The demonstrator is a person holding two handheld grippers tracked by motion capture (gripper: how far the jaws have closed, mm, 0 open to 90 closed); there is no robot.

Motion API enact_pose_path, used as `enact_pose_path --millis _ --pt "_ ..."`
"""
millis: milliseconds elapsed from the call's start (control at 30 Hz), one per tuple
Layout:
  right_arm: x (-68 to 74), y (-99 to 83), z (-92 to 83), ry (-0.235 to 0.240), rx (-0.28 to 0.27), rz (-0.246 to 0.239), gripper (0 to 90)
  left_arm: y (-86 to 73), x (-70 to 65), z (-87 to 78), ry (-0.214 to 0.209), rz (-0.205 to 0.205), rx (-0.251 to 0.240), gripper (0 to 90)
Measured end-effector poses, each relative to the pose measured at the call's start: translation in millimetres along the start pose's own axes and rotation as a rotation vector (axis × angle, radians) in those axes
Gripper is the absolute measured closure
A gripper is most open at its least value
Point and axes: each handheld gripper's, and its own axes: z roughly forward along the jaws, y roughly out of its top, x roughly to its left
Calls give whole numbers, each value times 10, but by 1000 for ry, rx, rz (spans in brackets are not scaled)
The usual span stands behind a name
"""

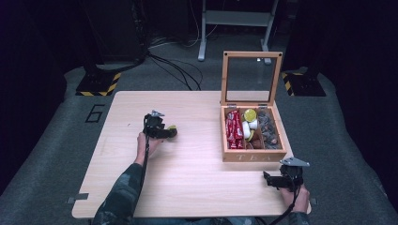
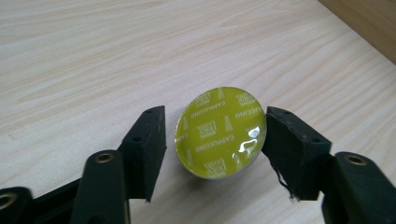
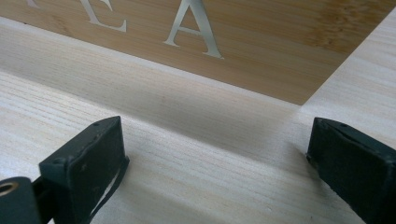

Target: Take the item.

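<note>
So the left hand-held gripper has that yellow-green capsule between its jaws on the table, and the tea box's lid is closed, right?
Not quite: the tea box has its lid standing open, as the high view shows. The capsule does lie between the left hand-held gripper jaws on the table.

Your capsule (image 2: 220, 132) lies on the worktop (image 1: 187, 164), well left of the tea box (image 1: 253, 154); more capsules (image 1: 249, 115) sit inside that box.

Left gripper (image 2: 215, 135): I see black blocky jaws with small screw holes and brass pivot rivets.
Right gripper (image 1: 270, 180): black, grey three-cornered plate on top, black cable.
Sleeve (image 1: 119, 194): dark camouflage pattern.
</note>
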Motion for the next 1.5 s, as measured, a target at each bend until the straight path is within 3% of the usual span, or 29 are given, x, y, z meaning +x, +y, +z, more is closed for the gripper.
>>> enact_pose_path --millis 67,100,133,300,533,967,1267,1400,1500 --pt "0 0 0 0 0 0 36 7 7 -58 -9 12 5 339" --pt "0 0 0 0 0 0 36 7 -8 -73 -11 -4 -4 320" --pt "0 0 0 0 0 0 36 14 -1 -118 -13 11 2 299" --pt "0 0 0 0 0 0 36 22 -12 -291 -17 -5 -41 205" --pt "0 0 0 0 0 -1 36 -73 7 -591 -7 14 -68 147" --pt "0 1 -1 0 1 -1 36 -383 202 -1094 21 -12 -124 113" --pt "1 7 -1 0 5 3 36 -656 340 -1323 54 -34 -140 103" --pt "1 8 0 -1 5 2 36 -820 390 -1364 90 -18 -109 101" --pt "2 7 0 -2 3 3 36 -949 444 -1382 108 -35 -103 95"
